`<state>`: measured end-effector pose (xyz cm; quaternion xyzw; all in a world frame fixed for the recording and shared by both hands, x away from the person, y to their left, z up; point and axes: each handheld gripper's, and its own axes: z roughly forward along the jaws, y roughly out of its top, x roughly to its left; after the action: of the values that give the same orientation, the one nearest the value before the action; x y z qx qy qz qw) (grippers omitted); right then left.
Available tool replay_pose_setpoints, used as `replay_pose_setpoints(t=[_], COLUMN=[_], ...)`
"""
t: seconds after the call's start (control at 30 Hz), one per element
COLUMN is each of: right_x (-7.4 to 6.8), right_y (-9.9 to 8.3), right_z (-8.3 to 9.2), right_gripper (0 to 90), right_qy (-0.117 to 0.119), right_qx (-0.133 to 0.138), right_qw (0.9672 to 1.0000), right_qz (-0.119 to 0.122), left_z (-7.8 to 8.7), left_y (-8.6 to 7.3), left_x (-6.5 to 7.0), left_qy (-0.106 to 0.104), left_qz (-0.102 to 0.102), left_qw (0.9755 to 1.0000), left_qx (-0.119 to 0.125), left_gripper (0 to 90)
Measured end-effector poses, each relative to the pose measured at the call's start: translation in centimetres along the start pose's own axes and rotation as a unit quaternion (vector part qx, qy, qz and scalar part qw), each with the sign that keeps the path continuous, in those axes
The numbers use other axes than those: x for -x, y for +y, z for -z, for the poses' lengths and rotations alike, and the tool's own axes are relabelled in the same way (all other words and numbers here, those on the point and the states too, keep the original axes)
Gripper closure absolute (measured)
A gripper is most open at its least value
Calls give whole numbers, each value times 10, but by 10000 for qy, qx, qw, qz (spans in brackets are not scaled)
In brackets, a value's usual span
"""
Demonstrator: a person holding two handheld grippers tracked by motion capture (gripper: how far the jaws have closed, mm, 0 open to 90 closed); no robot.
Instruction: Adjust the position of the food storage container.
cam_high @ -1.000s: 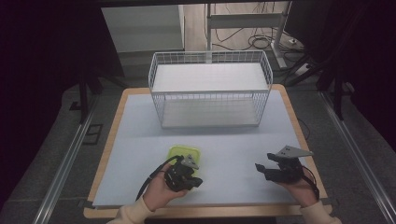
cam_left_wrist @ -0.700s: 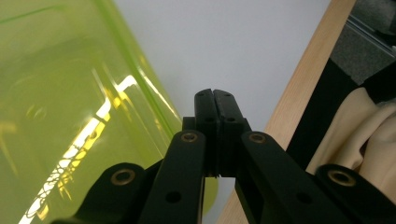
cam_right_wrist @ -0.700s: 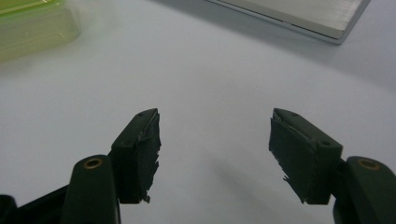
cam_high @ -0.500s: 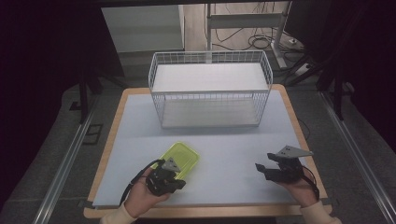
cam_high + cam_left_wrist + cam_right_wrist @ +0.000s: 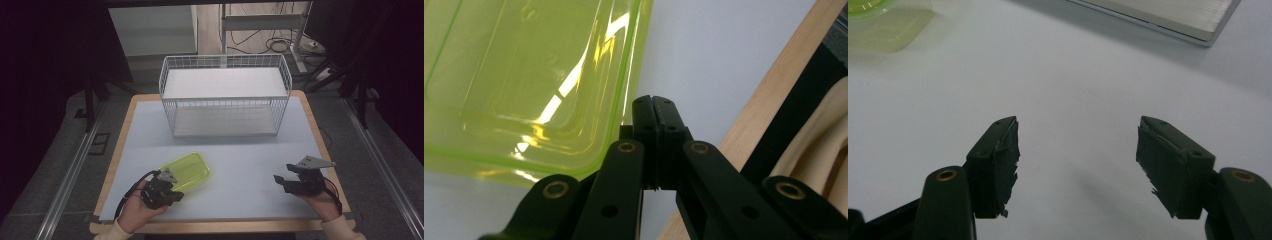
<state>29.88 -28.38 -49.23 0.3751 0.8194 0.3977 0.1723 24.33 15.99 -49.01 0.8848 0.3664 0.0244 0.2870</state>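
Observation:
A translucent yellow-green plastic container [image 5: 187, 170] lies on the white table top, front left. Just in front of it and to its left, my left gripper [image 5: 177, 195] is held in a hand and is shut. In the left gripper view the closed gripper [image 5: 654, 102] sits right beside the rim of the container [image 5: 524, 75], with nothing seen between the jaws. My right gripper [image 5: 279, 182] hovers at the front right, open and empty. In the right gripper view the right gripper [image 5: 1078, 150] has only bare table between its jaws, and the container [image 5: 878, 20] is far off at the upper left.
A white wire basket [image 5: 225, 100] with a solid shelf stands at the back middle of the table; its base edge [image 5: 1173, 20] crosses the top of the right gripper view. The wooden table edge [image 5: 764, 120] runs close by the left gripper. Open white surface [image 5: 240, 155] lies between the grippers.
My left hand and its shut gripper slid left and toward the front edge, uncovering more of the yellow-green container, which stayed about where it was. The right gripper kept still.

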Motion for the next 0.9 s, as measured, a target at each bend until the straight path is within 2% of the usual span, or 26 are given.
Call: replay_pose_setpoints(t=[0.23, 0.43, 0.57, 0.8, 0.9], right_x=[0, 0, 0, -1, -1], right_y=[0, 0, 0, 0, 0], right_z=[0, 0, 0, 0, 0], right_gripper=[339, 340, 340, 340, 340], right_qy=[-7, -11, -15, -5, -9], right_qx=[1, -6, -14, -15, -19], right_qw=[10000, 10000, 10000, 10000, 10000], right_qz=[6, 15, 14, 23, 11], left_z=[5, 8, 8, 11, 21], left_y=[-3, -7, -8, -9, -8], left_x=[-10, -23, -30, -34, -34], left_qy=[143, 228, 414, 379, 247], left_qz=[79, 203, 276, 359, 391], left_qw=[9999, 9995, 9988, 9986, 9984], left_qx=[-46, -3, -19, 126, 315], left_gripper=[899, 898, 897, 897, 897])
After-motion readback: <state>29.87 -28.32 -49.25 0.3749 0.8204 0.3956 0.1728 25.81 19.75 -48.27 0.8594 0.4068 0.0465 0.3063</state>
